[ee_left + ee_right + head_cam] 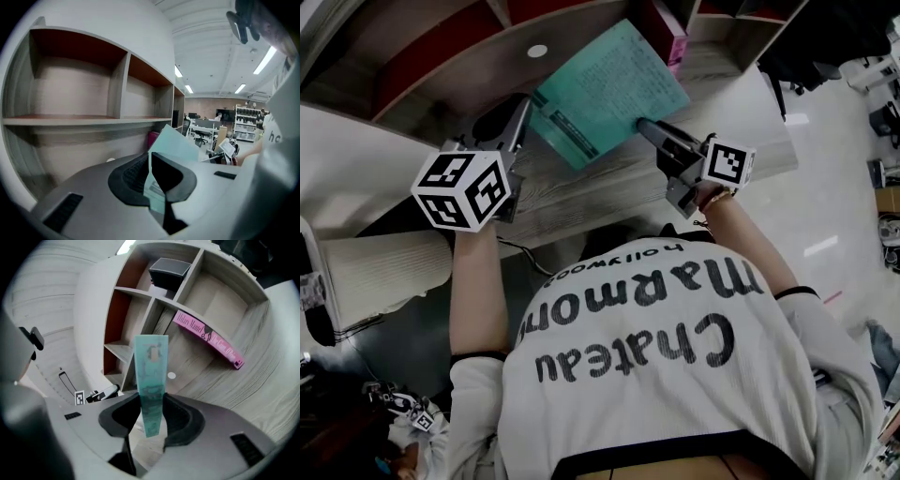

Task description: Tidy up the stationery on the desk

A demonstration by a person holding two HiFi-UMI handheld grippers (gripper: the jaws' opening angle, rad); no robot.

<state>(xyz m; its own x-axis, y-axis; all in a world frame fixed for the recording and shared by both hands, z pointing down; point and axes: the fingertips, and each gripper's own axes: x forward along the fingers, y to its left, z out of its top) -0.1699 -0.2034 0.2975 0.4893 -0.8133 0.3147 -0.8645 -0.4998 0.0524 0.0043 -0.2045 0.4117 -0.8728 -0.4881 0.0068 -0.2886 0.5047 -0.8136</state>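
Observation:
A teal printed booklet (605, 86) hangs above the wooden desk (581, 202), held from both sides. My left gripper (528, 105) is shut on its left corner. In the left gripper view the teal sheet (174, 146) rises from between the dark pads of that gripper (151, 182). My right gripper (643, 126) is shut on the booklet's lower right edge. In the right gripper view the booklet (151, 376) shows edge-on, standing upright out of this gripper (152, 420).
A wood shelf unit (469, 56) with open compartments backs the desk. A pink book (207, 338) lies flat in one compartment, also visible as the pink book (667, 33) from above. A black box (168, 269) sits on a higher shelf. A white cable cap (537, 51) marks the desk.

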